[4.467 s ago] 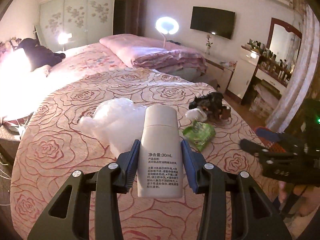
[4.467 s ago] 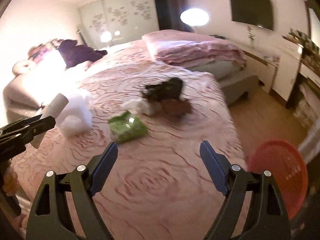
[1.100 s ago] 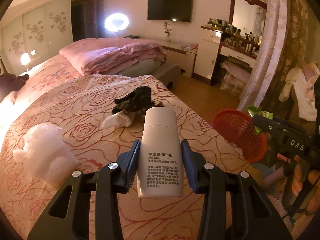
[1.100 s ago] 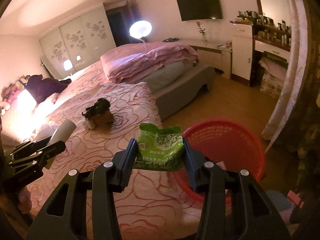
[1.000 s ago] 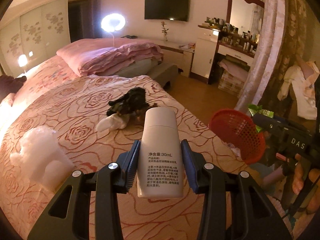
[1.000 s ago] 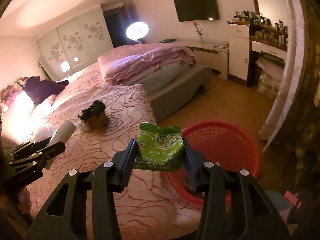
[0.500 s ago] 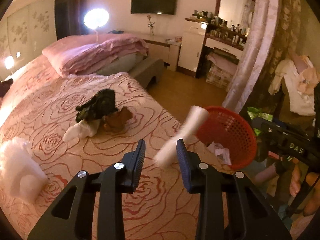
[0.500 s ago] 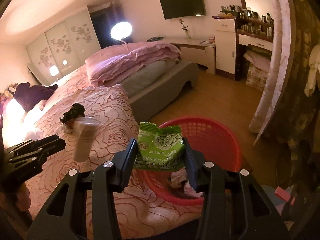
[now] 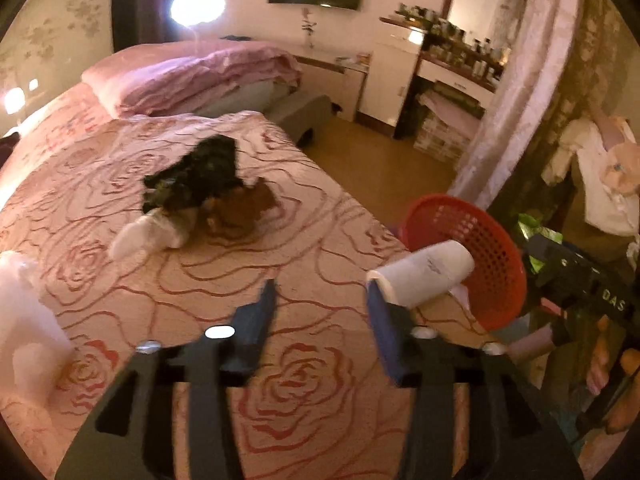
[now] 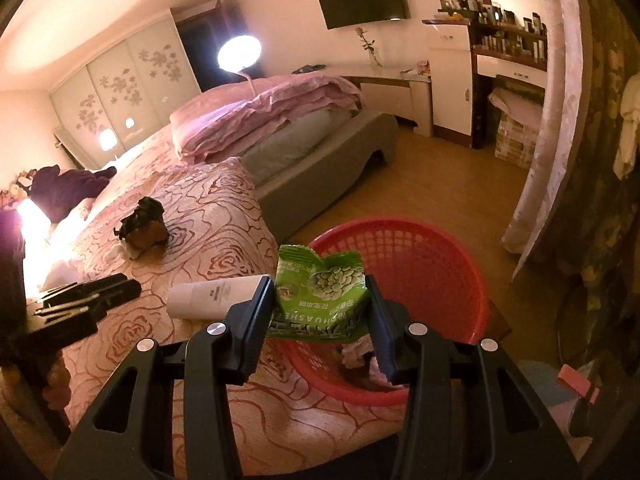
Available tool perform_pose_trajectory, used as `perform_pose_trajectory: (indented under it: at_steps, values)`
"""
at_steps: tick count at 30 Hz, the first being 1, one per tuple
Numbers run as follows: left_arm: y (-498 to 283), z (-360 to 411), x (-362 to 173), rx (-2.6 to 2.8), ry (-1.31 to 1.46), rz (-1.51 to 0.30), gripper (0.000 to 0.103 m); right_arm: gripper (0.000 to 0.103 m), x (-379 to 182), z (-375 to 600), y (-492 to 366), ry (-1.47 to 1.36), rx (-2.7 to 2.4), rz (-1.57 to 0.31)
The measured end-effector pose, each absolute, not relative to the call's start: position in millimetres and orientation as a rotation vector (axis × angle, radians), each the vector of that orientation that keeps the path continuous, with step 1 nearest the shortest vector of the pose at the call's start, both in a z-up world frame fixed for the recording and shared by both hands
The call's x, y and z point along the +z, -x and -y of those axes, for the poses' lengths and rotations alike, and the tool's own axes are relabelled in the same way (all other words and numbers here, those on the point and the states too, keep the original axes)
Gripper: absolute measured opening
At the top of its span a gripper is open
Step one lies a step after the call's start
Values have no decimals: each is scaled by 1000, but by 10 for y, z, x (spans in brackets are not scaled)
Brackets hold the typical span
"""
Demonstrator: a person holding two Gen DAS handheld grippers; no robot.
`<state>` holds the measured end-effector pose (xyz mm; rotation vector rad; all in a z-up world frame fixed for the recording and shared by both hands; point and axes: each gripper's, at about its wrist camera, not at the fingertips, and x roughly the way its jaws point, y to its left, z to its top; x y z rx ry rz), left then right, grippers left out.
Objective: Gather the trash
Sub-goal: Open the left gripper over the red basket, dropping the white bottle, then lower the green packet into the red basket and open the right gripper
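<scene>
My left gripper [image 9: 320, 300] is open and empty. The white 30 mL bottle [image 9: 424, 278] is loose in the air just past its right finger, on the way toward the red basket [image 9: 496, 252] beside the bed. The bottle also shows in the right wrist view [image 10: 216, 296], between the two grippers. My right gripper [image 10: 320, 304] is shut on a green snack bag [image 10: 322, 294] and holds it over the near rim of the red basket [image 10: 432, 256], which has some trash in its bottom.
A dark wrapper pile [image 9: 200, 172], a brown item [image 9: 244, 208] and white crumpled paper [image 9: 148, 236] lie on the rose-patterned bed [image 9: 320, 380]. A white plastic wad [image 9: 24, 312] lies at the left. A dresser [image 10: 504, 80] and a curtain [image 10: 552, 120] stand beyond the wooden floor.
My left gripper has opened and let go of the white bottle, which now flies rightward toward the basket. Both grippers have swung to the right toward the basket. The right gripper still holds the green bag.
</scene>
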<state>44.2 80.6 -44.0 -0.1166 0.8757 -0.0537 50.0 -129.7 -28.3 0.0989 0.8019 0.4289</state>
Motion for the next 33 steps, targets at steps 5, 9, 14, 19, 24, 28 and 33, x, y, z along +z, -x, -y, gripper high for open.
perform_pose_trajectory:
  at_steps: [5, 9, 14, 19, 24, 28, 33]
  values:
    - [-545, -604, -479, -139, 14, -871, 68, 44, -340, 1339, -512, -111, 417, -816]
    - [-689, -418, -531, -192, -87, -870, 70, 44, -376, 1366, -512, -117, 410, -826]
    - [-844, -230, -655, -301, -170, -903, 70, 44, -394, 1432, -523, -123, 395, -837]
    - [-824, -158, -744, -359, -203, -926, 68, 44, -417, 1490, -538, -130, 380, -847]
    - [-774, -181, -748, -367, -188, -913, 48, 44, -441, 1478, -535, -134, 384, -855]
    - [-720, -189, -747, -372, -193, -908, 42, 44, -425, 1469, -513, -135, 391, -852]
    - [-674, -187, -738, -372, -188, -905, 40, 44, -416, 1459, -491, -133, 396, -850]
